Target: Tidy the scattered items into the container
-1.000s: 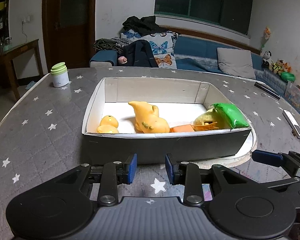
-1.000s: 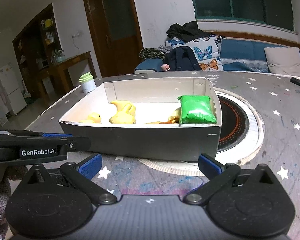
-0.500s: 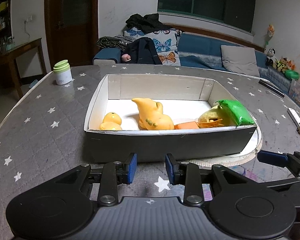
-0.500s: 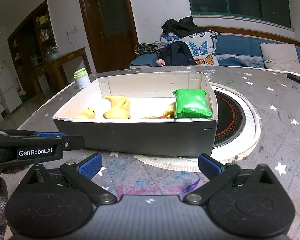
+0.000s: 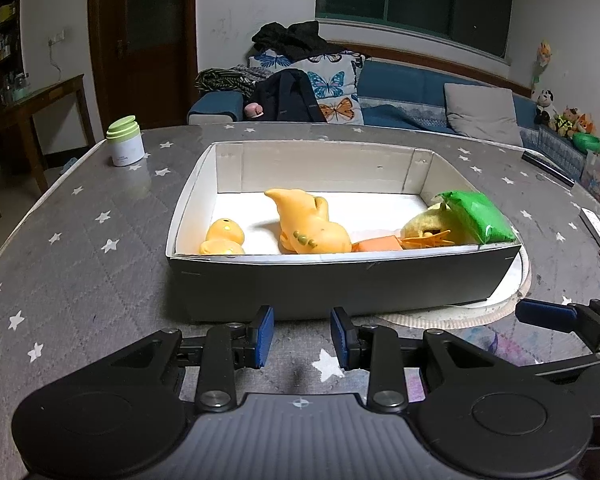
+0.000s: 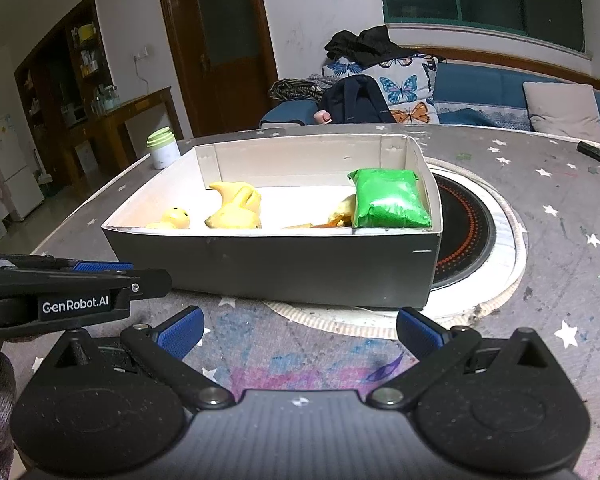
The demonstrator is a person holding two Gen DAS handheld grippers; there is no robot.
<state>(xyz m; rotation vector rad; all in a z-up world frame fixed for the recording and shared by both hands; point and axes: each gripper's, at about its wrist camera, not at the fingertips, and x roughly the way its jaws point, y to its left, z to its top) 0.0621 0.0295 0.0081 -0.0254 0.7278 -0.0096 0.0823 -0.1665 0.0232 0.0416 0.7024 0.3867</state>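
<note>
I have two fisheye views, each sitting just behind its own gripper fingers and looking forward and downward over the star-patterned table [image 5: 80, 248]. My left wrist view faces the box [image 5: 340, 280] squarely, its near wall close at 12 o'clock, with the right gripper [image 5: 556, 316] entering at 4 o'clock. My right wrist view stands further right, catching the same box [image 6: 276, 264] at 11 o'clock, corner-on, with the left gripper [image 6: 100, 268] at 9 o'clock. Both views share the box, the table, the green-lidded jar [image 5: 125, 141] and the sofa [image 5: 404, 92] behind.
</note>
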